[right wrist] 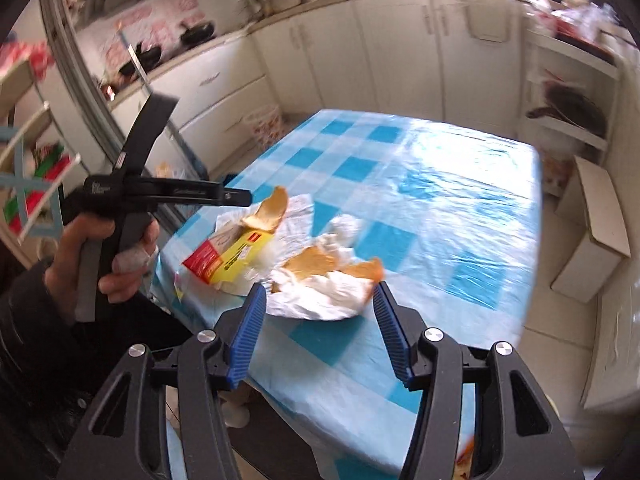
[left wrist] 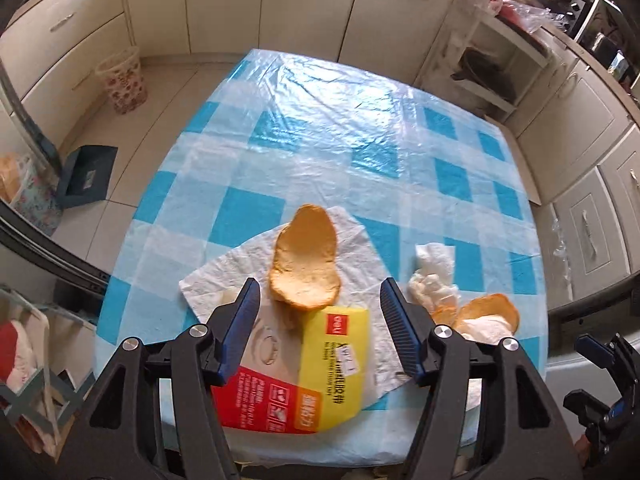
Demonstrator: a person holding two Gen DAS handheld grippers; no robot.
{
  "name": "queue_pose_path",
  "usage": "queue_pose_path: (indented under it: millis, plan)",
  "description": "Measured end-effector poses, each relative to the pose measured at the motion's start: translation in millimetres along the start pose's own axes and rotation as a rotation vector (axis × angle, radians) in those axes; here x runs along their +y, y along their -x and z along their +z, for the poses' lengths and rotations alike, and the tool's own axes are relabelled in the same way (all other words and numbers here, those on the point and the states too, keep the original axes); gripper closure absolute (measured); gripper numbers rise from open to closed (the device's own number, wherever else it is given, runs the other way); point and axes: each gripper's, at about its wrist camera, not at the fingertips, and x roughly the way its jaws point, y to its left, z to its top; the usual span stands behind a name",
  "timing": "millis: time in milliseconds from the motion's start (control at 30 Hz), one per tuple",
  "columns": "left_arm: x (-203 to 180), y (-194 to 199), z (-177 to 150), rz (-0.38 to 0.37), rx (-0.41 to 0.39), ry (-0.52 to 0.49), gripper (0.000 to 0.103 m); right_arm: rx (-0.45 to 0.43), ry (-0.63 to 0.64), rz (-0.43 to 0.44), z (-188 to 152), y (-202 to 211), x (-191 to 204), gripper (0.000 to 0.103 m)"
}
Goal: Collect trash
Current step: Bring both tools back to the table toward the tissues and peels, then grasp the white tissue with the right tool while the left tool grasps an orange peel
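Observation:
Trash lies near the front edge of the table (left wrist: 320,120) with its blue-and-white check cloth. A large orange peel (left wrist: 306,260) rests on a flat white tissue (left wrist: 224,276), partly over a yellow-and-red package (left wrist: 320,376). To the right are a crumpled tissue (left wrist: 434,276) and another peel (left wrist: 486,312). My left gripper (left wrist: 319,282) hovers open above the large peel and package, touching nothing. My right gripper (right wrist: 320,286) is open above the torn tissue with peel pieces (right wrist: 320,268), and nothing is between its pads.
A floral waste basket (left wrist: 122,80) stands on the floor beyond the table's far left corner. Cabinets (left wrist: 304,4) line the back wall and a cardboard box (right wrist: 592,232) sits on the floor to the right. A hand (right wrist: 100,256) holds the left gripper's handle.

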Motion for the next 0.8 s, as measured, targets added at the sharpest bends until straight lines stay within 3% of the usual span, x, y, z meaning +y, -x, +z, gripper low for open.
queue_pose_path:
  millis: [200,367,400,467,567,600,667,800]
  plan:
    - [15,-25,-7,-0.002,0.066,0.042,0.044,0.098,0.070,-0.068,7,-51,16,0.049]
    - [9,-39,0,-0.008,0.102,0.016,0.043,0.188,0.095,-0.106,-1,-85,16,0.051]
    - [7,-42,0,-0.016,0.116,0.018,0.043,0.205,0.095,-0.106,-3,-92,16,0.053]
    - [4,-51,1,-0.020,0.137,0.017,0.043,0.225,0.098,-0.111,-5,-101,14,0.069]
    - [3,-57,2,-0.024,0.141,0.025,0.044,0.215,0.088,-0.087,-5,-100,14,0.085]
    - [4,-57,3,-0.029,0.134,0.035,0.047,0.205,0.084,-0.080,-4,-98,14,0.086]
    - [5,-57,4,-0.038,0.132,0.042,0.063,0.184,0.078,-0.066,-1,-94,15,0.088]
    - [10,-55,5,-0.054,0.125,0.067,0.079,0.148,0.058,-0.037,3,-86,15,0.095]
